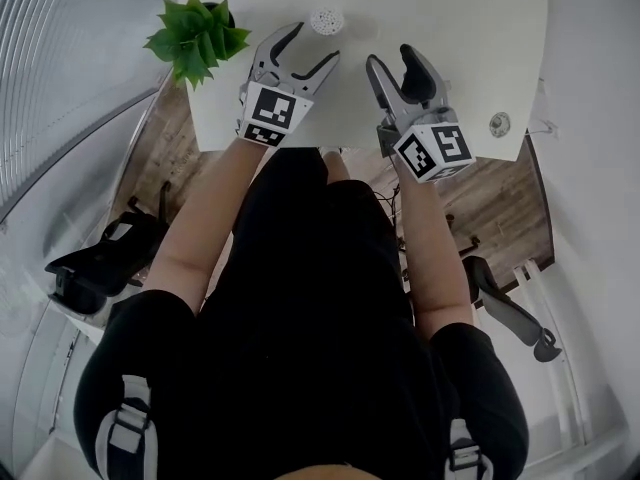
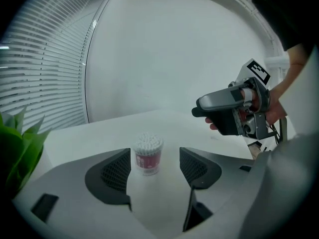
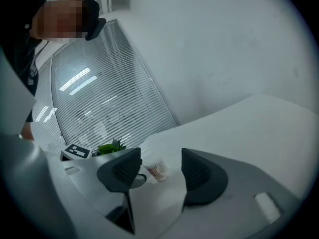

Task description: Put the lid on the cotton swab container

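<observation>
The cotton swab container (image 1: 327, 20), a small clear cup with a pink label, stands uncovered on the white table (image 1: 460, 28), packed with white swabs. My left gripper (image 1: 315, 43) is open just short of it. In the left gripper view the container (image 2: 148, 153) stands beyond the open jaws of the left gripper (image 2: 153, 158), untouched. My right gripper (image 1: 390, 56) is open and empty to the right, also seen side-on as the right gripper (image 2: 204, 107). The right gripper view shows the container (image 3: 157, 169) farther off, past the right gripper (image 3: 160, 161). A small round disc (image 1: 499, 123), possibly the lid, lies near the table's right front corner.
A green potted plant (image 1: 195, 33) stands at the table's left edge, close to the left gripper. Window blinds (image 3: 104, 98) curve behind the table. Chair bases (image 1: 95, 263) stand on the wooden floor below.
</observation>
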Demonstrator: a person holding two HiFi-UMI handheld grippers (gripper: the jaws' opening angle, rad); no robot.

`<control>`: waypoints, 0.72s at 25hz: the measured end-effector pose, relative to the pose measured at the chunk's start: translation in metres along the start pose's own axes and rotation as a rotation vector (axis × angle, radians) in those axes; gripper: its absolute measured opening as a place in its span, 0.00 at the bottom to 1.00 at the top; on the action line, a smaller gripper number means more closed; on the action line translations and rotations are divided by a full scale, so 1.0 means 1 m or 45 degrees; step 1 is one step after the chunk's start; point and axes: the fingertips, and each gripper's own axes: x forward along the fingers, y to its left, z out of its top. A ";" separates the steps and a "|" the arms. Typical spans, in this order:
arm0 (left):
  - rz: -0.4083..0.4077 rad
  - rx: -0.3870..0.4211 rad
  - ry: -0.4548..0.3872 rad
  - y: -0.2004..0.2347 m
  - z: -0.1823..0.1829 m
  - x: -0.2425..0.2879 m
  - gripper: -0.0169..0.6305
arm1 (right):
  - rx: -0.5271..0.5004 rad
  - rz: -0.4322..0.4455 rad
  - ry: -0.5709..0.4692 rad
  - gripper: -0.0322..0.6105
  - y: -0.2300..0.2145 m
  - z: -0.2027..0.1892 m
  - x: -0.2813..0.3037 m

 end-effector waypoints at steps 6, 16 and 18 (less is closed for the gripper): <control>-0.006 0.014 0.015 0.009 -0.006 0.011 0.49 | 0.085 -0.033 -0.022 0.43 -0.012 -0.005 0.015; -0.043 -0.002 0.027 0.010 -0.014 0.025 0.49 | 0.236 -0.094 -0.010 0.37 -0.035 -0.023 0.032; -0.044 -0.005 0.024 0.011 -0.014 0.027 0.49 | 0.271 -0.101 -0.005 0.36 -0.039 -0.028 0.034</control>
